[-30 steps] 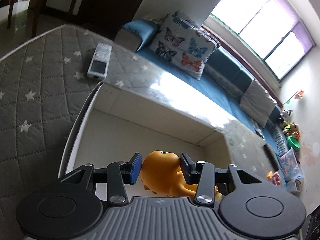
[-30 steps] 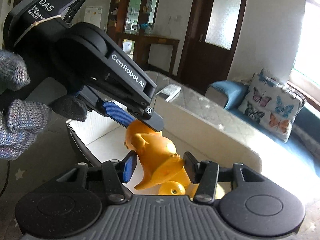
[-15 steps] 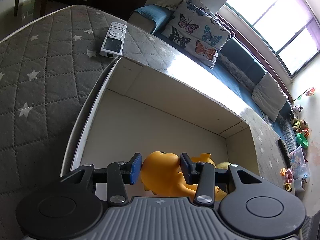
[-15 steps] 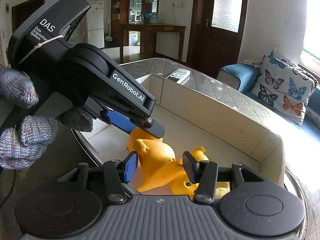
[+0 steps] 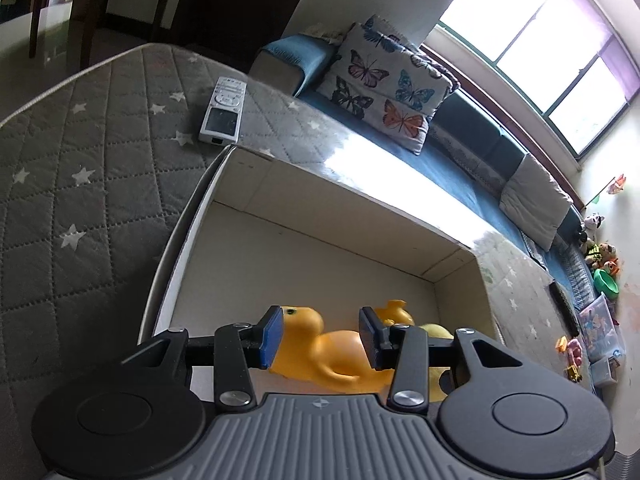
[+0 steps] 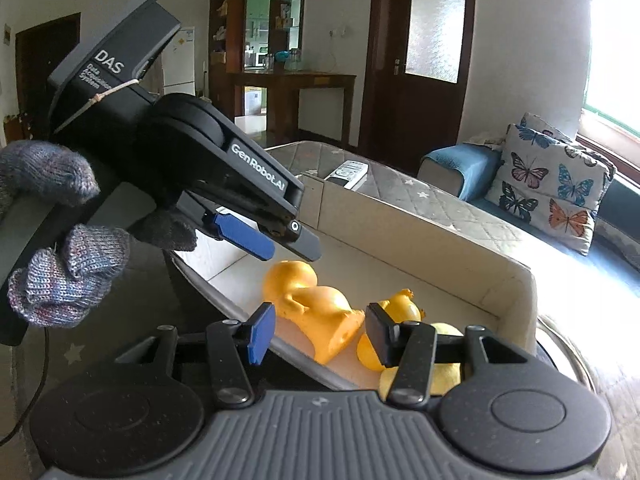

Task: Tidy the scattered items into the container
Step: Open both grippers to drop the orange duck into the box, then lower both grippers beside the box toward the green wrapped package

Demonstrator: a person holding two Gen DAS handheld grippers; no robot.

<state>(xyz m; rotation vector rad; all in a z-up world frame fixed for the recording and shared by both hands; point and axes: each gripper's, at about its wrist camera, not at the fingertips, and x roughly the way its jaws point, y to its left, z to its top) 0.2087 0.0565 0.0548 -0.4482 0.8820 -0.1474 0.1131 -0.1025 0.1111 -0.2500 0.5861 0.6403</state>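
**Orange rubber duck down in the box, both grippers clear of it**

Orange and glossy, the large rubber duck (image 6: 310, 308) lies on its side on the floor of the cream cardboard box (image 5: 344, 192), low in the centre of both wrist views. It looks hollow, light and squashy, with a slick skin that could squirt out of a pinch. My judgement is that the round body just behind the neck is the safest place to take hold, across its narrower width, with modest pressure.

The left gripper (image 6: 280, 240) hangs above the duck in the left of the right wrist view, held by a knit-gloved hand (image 6: 60, 264); its jaws are closing from wide, the duck seen between them but below, not pressed. The right gripper (image 6: 316, 334) has its jaws partly spread with nothing clamped.

Count: one large orange duck, one small yellow duck (image 6: 394, 312) beside it, and a pale yellow item (image 6: 444, 372) I cannot identify. One box. One white remote control (image 5: 222, 110) lies on the grey star-quilted bed (image 5: 80, 168), upper left, outside the box.
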